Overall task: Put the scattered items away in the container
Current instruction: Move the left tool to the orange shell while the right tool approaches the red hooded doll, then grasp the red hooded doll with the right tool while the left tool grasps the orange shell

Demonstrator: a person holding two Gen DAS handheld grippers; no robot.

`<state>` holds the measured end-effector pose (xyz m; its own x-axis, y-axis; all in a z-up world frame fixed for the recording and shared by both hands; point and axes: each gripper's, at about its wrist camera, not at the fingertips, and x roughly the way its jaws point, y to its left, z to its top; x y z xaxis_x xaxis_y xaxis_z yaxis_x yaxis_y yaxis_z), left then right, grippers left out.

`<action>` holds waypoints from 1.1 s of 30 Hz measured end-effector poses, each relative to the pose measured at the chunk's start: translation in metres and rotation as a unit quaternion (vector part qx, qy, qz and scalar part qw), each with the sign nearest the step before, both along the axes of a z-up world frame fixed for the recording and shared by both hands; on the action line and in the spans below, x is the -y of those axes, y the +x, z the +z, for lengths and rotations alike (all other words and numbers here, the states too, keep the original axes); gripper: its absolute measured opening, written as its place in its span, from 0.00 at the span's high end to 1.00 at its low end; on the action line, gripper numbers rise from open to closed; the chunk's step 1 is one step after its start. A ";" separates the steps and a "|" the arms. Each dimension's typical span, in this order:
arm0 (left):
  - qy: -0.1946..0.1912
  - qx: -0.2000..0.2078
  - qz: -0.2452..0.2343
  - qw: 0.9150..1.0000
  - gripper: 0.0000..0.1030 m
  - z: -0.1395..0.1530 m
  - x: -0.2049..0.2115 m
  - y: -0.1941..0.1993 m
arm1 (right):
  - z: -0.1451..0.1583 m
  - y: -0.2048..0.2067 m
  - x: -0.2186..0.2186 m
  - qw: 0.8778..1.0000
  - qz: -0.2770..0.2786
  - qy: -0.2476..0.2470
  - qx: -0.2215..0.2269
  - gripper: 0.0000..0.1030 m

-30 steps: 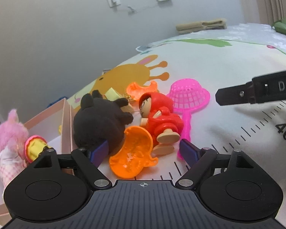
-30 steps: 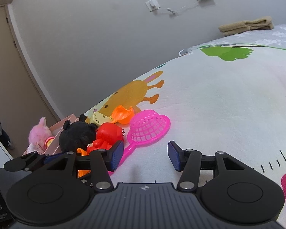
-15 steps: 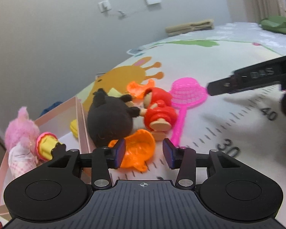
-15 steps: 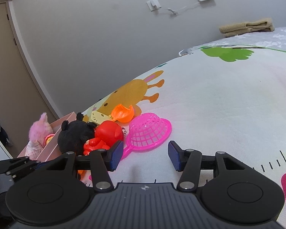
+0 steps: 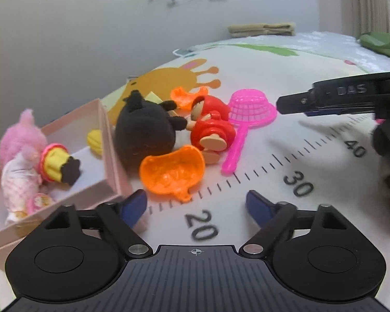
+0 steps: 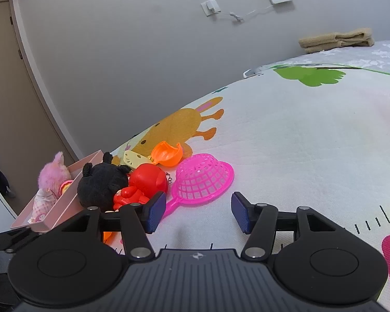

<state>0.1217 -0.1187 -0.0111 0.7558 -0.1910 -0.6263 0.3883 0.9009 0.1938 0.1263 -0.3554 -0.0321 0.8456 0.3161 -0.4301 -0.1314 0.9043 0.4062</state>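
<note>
A pink box (image 5: 105, 140) (image 6: 65, 202) lies at the left and holds a pink plush doll (image 5: 20, 140), a yellow cupcake toy (image 5: 56, 165) and a small yellow toy (image 5: 95, 140). Beside it lie a black plush (image 5: 143, 132) (image 6: 101, 184), a red doll (image 5: 210, 127) (image 6: 145, 182), two orange shells (image 5: 173, 171) (image 6: 167, 153) and a pink sieve (image 5: 249, 114) (image 6: 202, 179). My left gripper (image 5: 196, 205) is open, just short of the near orange shell. My right gripper (image 6: 198, 212) is open above the mat, right of the sieve's handle.
The toys lie on a white play mat (image 6: 299, 143) printed with a ruler scale and an orange animal. A folded towel (image 6: 336, 40) sits by the grey wall. A pale yellow toy (image 6: 134, 158) lies behind the black plush. A door (image 6: 15, 104) stands at far left.
The left gripper pulled back from the toys, shut partway at half a second ago, and now stands wide open. The right gripper barely moved.
</note>
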 end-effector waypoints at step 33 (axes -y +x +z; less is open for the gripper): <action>-0.071 -0.059 -0.033 0.995 0.30 0.004 -0.105 -0.085 | 0.015 0.037 -0.107 0.988 0.074 -0.138 0.006 0.36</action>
